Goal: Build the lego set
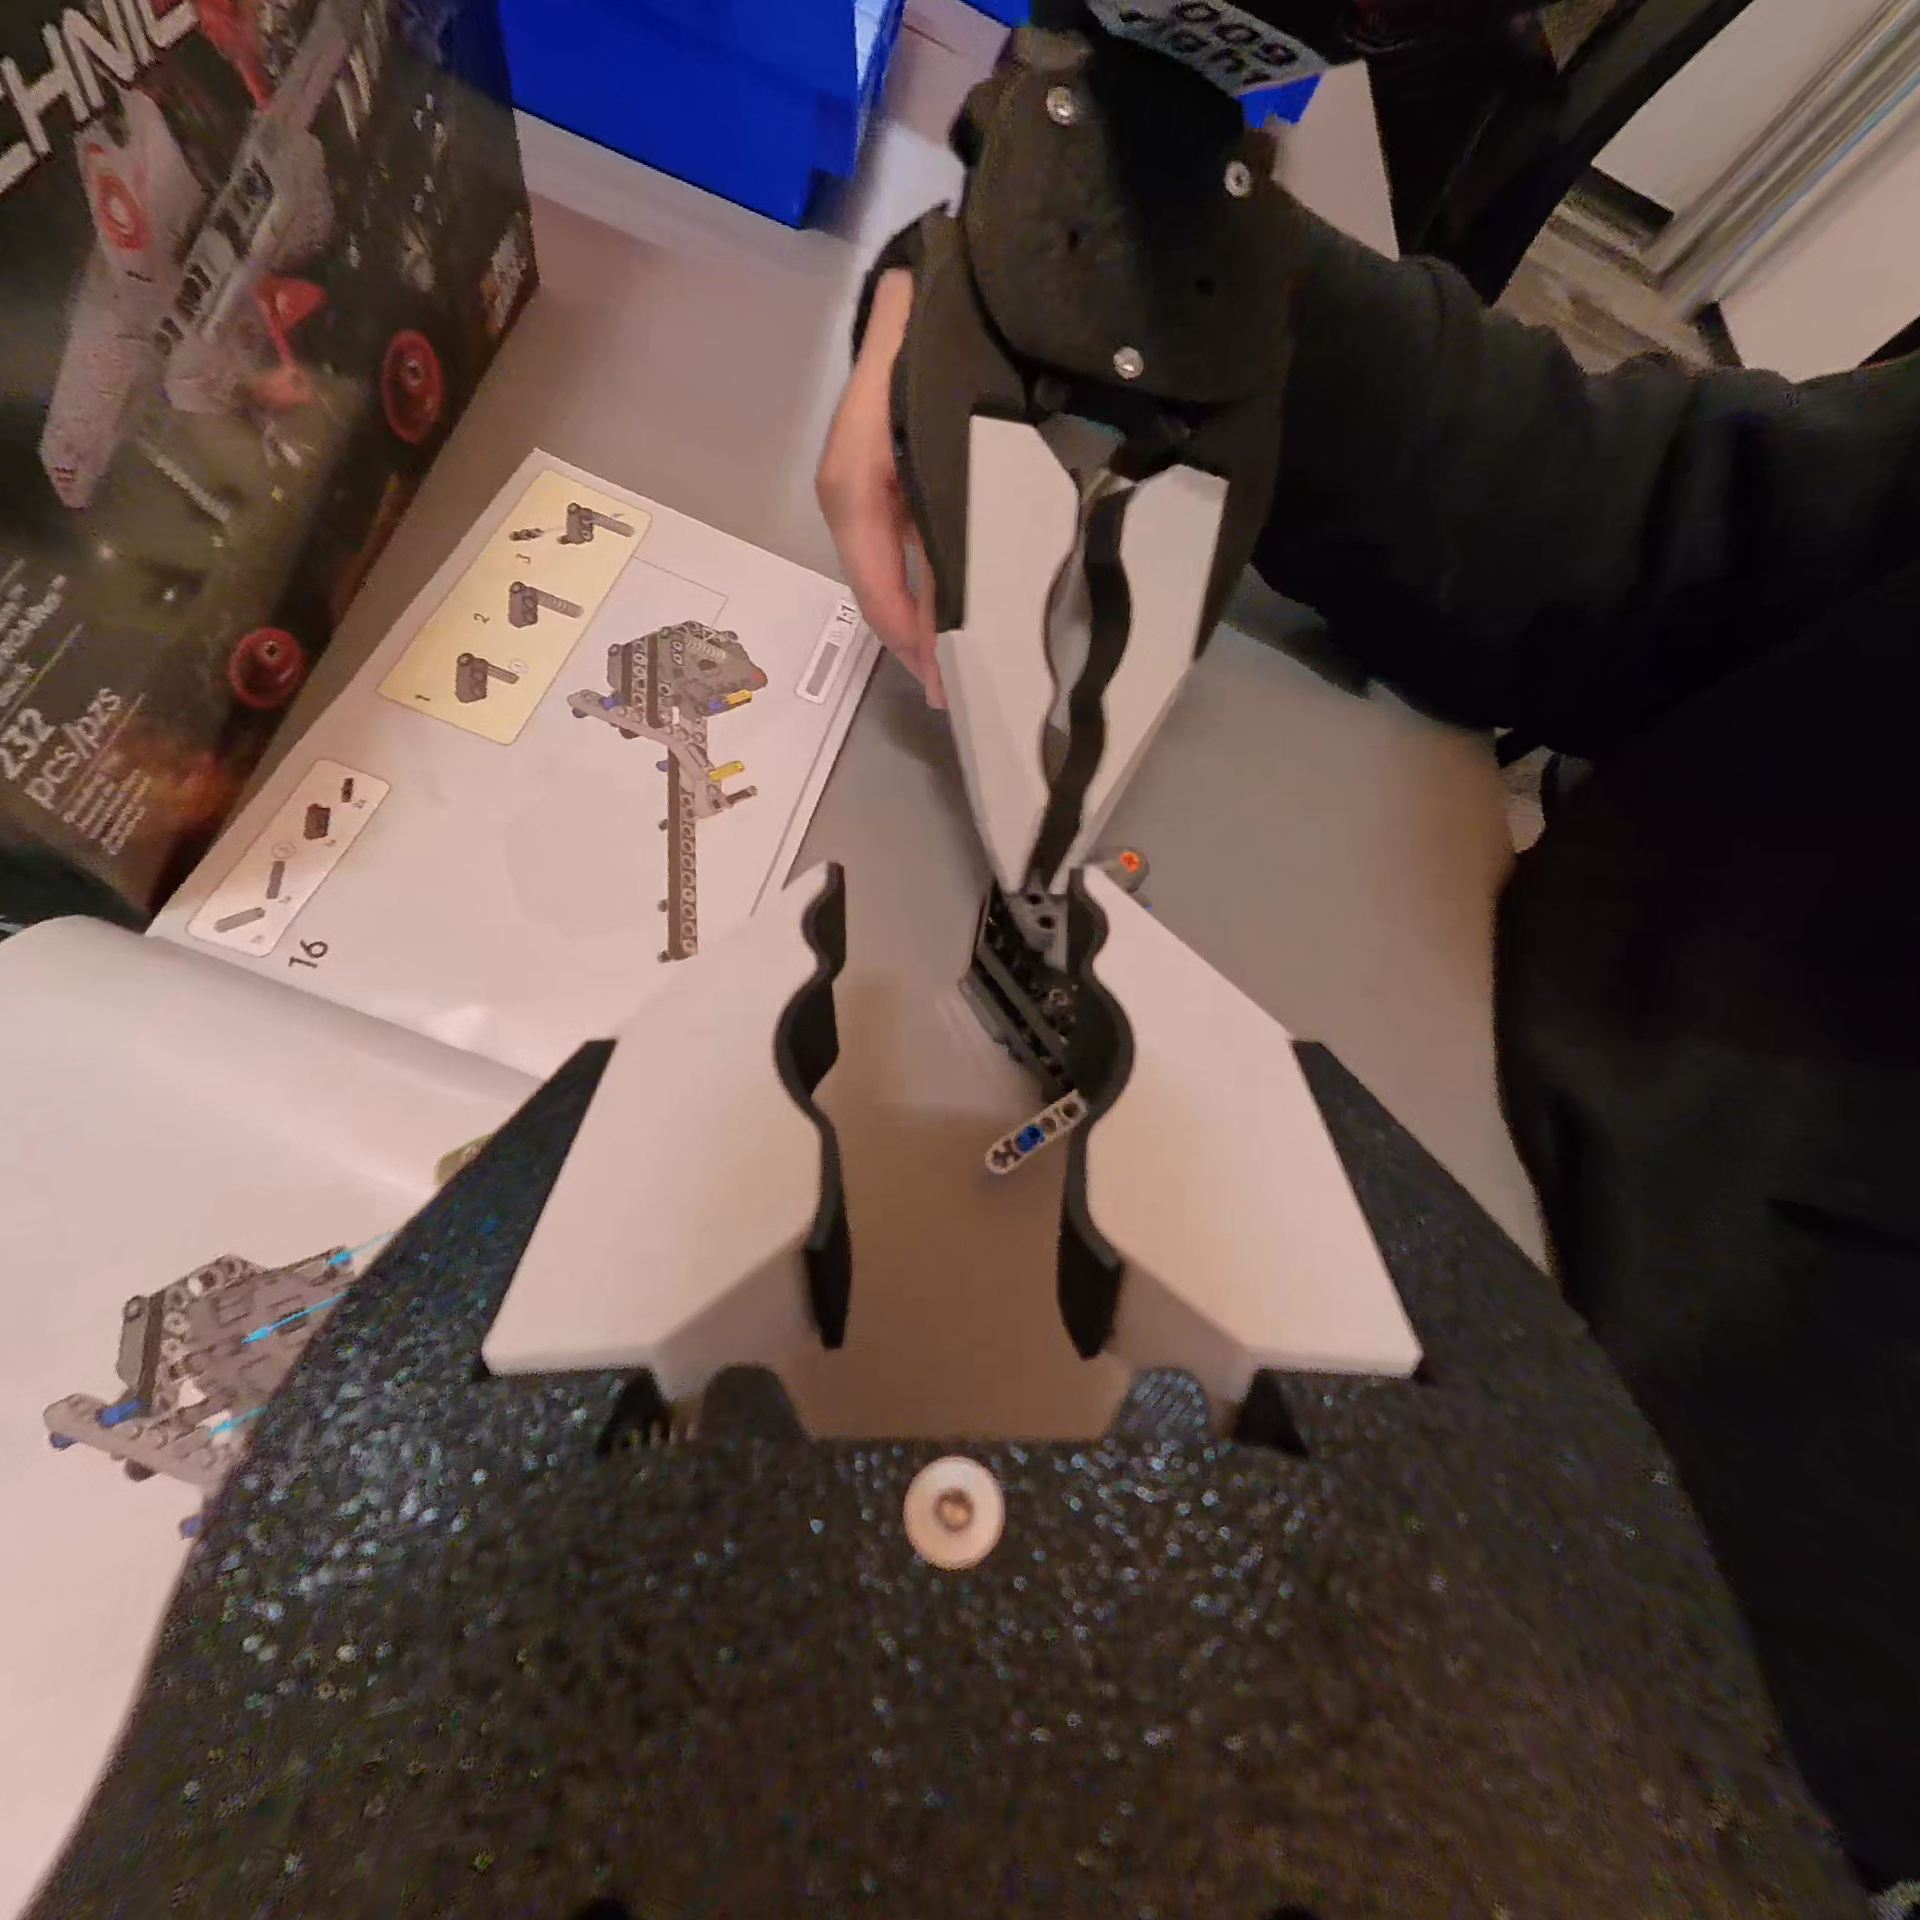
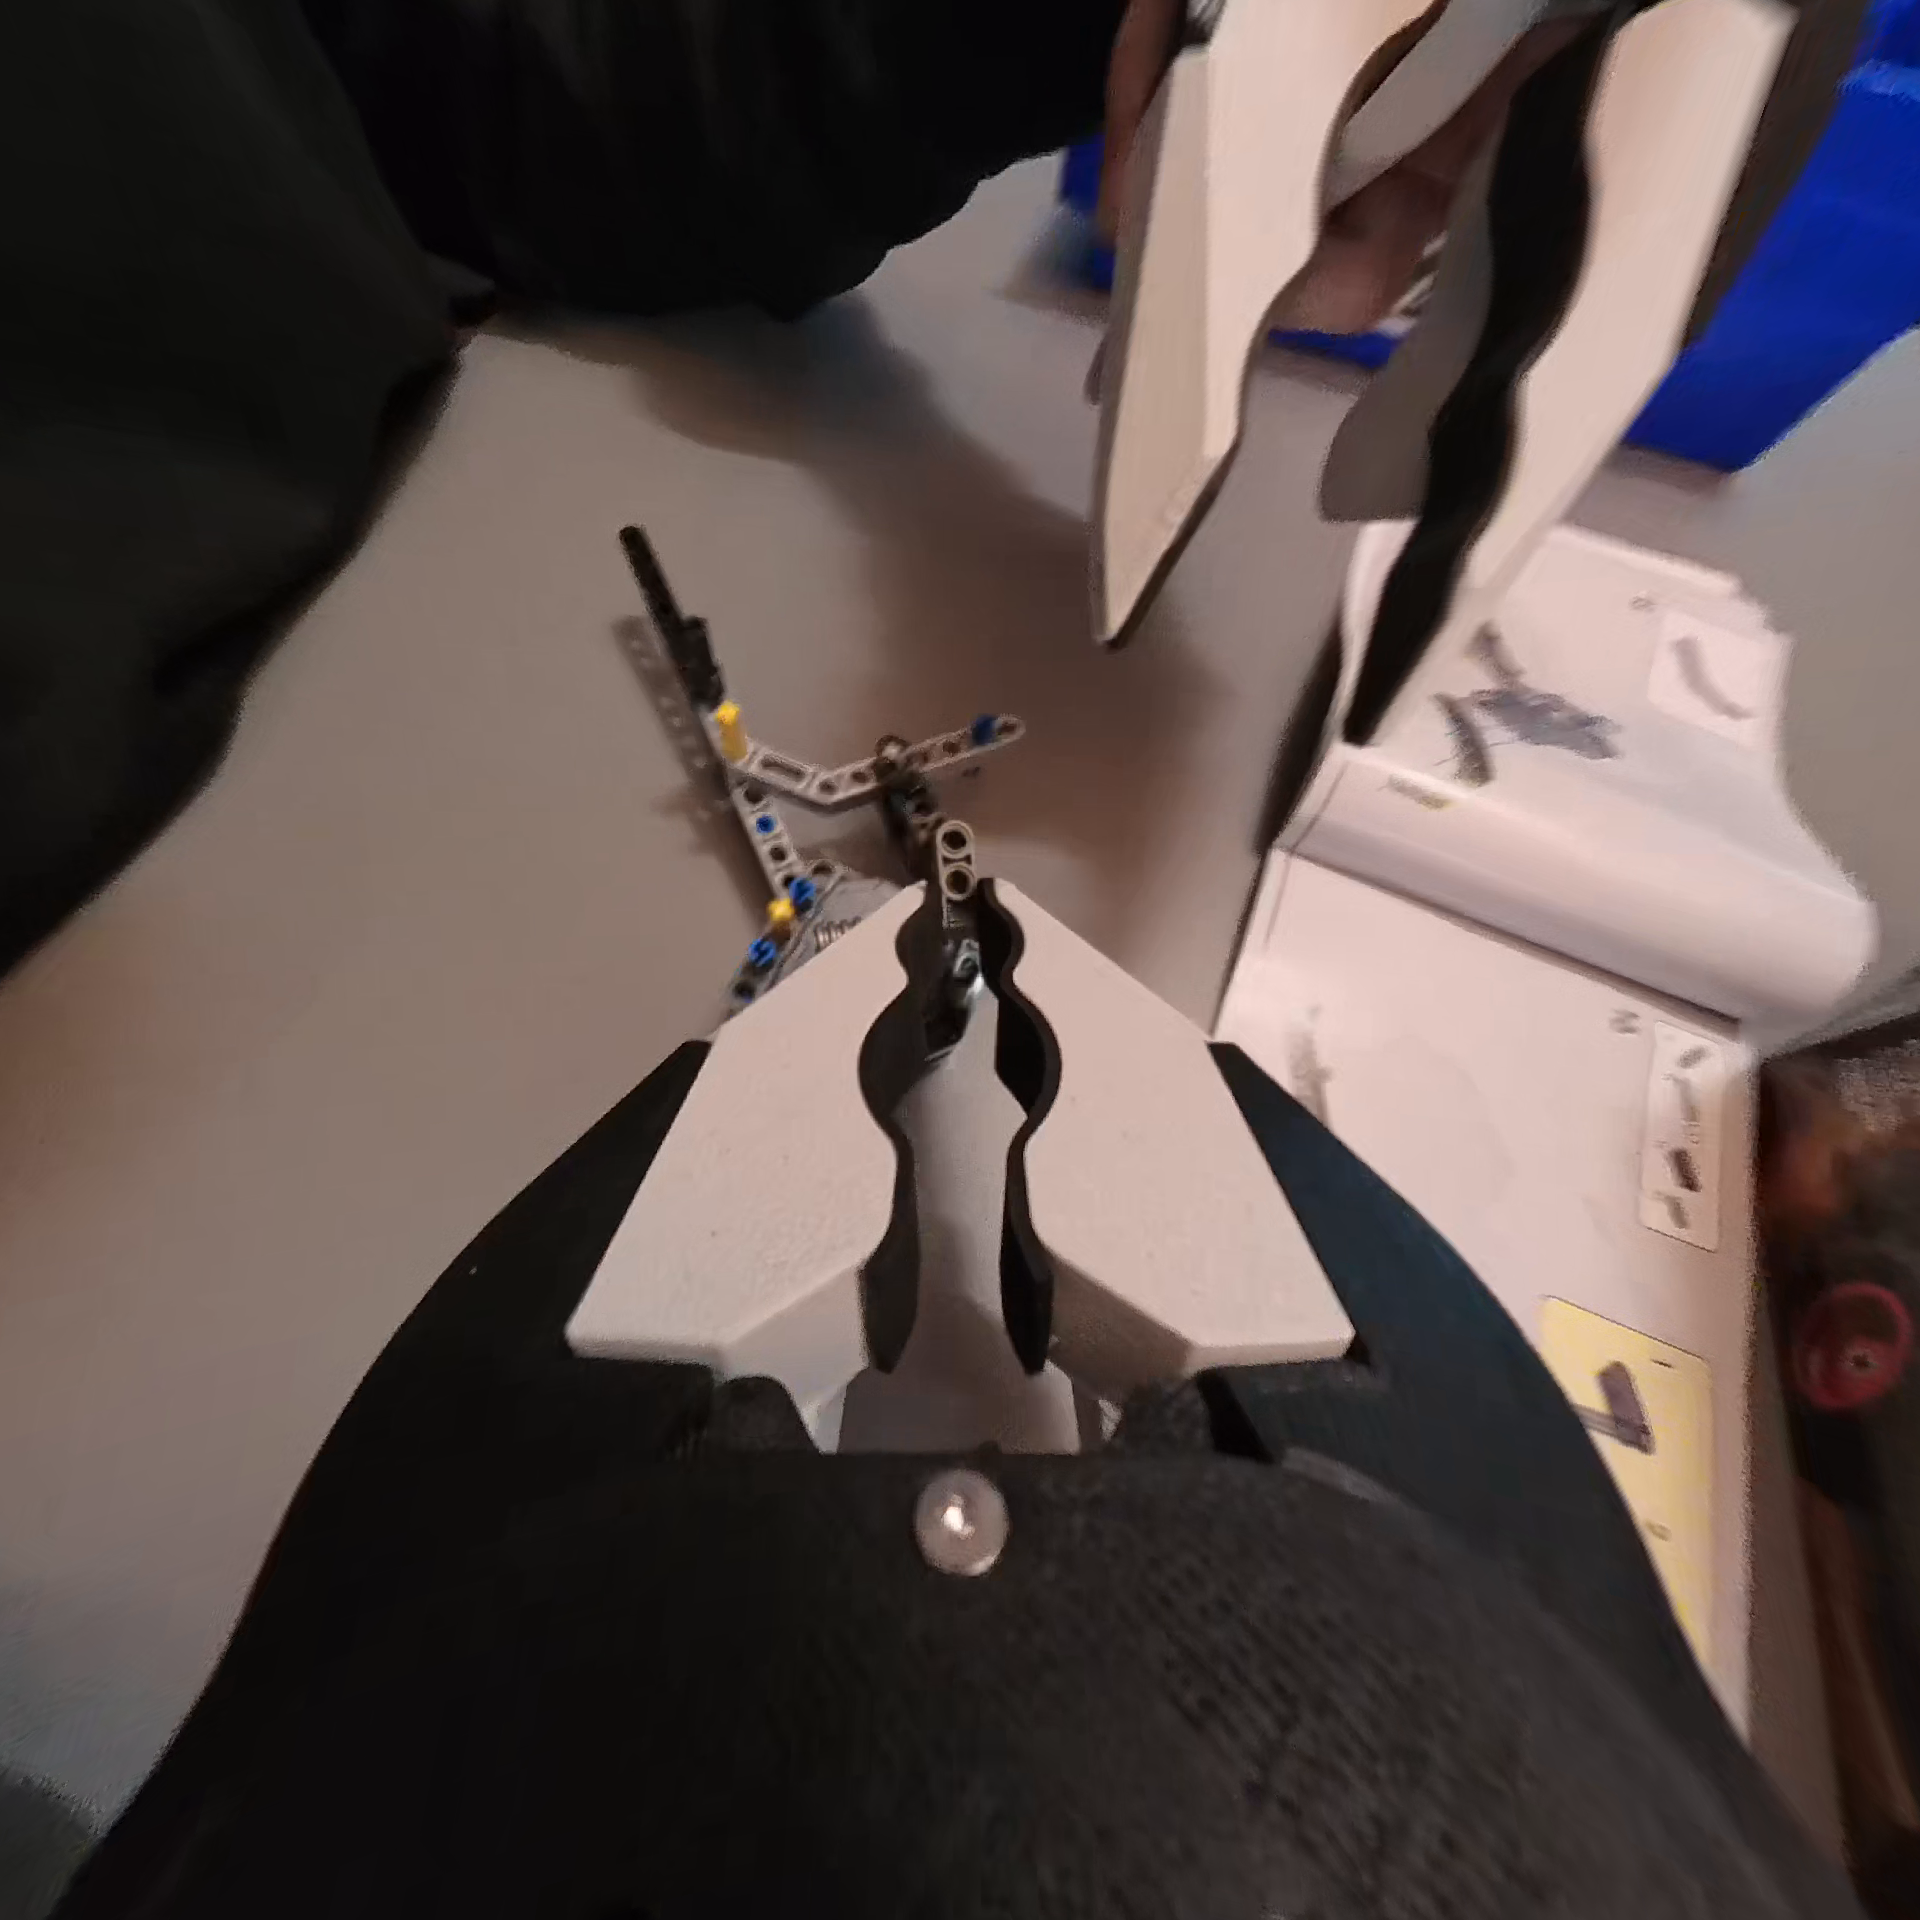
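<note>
Nearest in the left wrist view, the left gripper hangs over the grey tabletop with its jaws spread wide and nothing between them. Its right finger hides most of the lego assembly lying just beyond; only a dark beam section and a small grey liftarm with a blue pin show past it. From the far side the right gripper comes down onto the same assembly, jaws nearly pressed together and pinching a grey piece at their tips. The right wrist view shows this piece as a short two-hole connector on a dark stalk, with the rest of the model spread on the tabletop: long grey beams, yellow and blue pins, a black axle. An open instruction booklet lies left of the work, and behind it stands the set's box, cut off by the edge. Farther back sits a blue bin; its contents cannot be seen. A dark sleeve fills the right side, blurred
</note>
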`<state>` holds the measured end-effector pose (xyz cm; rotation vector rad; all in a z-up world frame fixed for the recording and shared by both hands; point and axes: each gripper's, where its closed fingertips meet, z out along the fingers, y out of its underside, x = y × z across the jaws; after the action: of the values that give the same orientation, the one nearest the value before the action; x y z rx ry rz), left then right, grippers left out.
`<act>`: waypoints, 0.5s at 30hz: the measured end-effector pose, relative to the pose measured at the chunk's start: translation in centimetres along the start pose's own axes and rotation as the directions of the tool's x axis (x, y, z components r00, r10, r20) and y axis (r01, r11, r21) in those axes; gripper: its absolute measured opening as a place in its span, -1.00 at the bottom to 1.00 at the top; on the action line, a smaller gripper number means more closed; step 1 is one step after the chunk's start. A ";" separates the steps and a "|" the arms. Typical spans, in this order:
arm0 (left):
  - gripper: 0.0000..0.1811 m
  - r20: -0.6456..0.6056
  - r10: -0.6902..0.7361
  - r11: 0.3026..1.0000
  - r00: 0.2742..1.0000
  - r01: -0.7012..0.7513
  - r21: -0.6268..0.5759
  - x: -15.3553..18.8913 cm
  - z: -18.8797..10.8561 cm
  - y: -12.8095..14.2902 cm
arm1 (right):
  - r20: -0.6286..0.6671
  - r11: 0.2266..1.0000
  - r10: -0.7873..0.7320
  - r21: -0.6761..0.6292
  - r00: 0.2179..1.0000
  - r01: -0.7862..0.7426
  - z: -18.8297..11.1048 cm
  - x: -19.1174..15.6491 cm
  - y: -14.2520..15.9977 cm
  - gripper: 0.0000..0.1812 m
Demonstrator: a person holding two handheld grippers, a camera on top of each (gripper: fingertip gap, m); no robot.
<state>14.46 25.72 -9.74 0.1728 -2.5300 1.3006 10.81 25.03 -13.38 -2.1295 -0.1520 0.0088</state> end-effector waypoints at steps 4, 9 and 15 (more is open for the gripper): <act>-0.56 -0.024 0.001 1.000 1.000 -0.001 -0.010 0.2 0.6 0.3 | 0.062 0.998 -0.006 -0.061 0.998 0.010 -0.1 0.3 0.8 -0.95; -0.58 -0.040 -0.019 1.000 0.999 0.018 -0.020 0.1 1.1 0.6 | 0.106 0.999 -0.030 -0.033 0.994 0.034 0.4 0.6 0.4 -0.95; -0.60 -0.074 -0.044 0.998 0.996 0.041 -0.043 0.2 1.5 1.3 | 0.120 0.995 -0.038 -0.085 0.992 0.049 0.9 0.8 1.5 -1.00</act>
<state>13.62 25.23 -11.52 0.1645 -2.4744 1.2147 11.66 25.05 -15.05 -2.2138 -0.2730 0.1044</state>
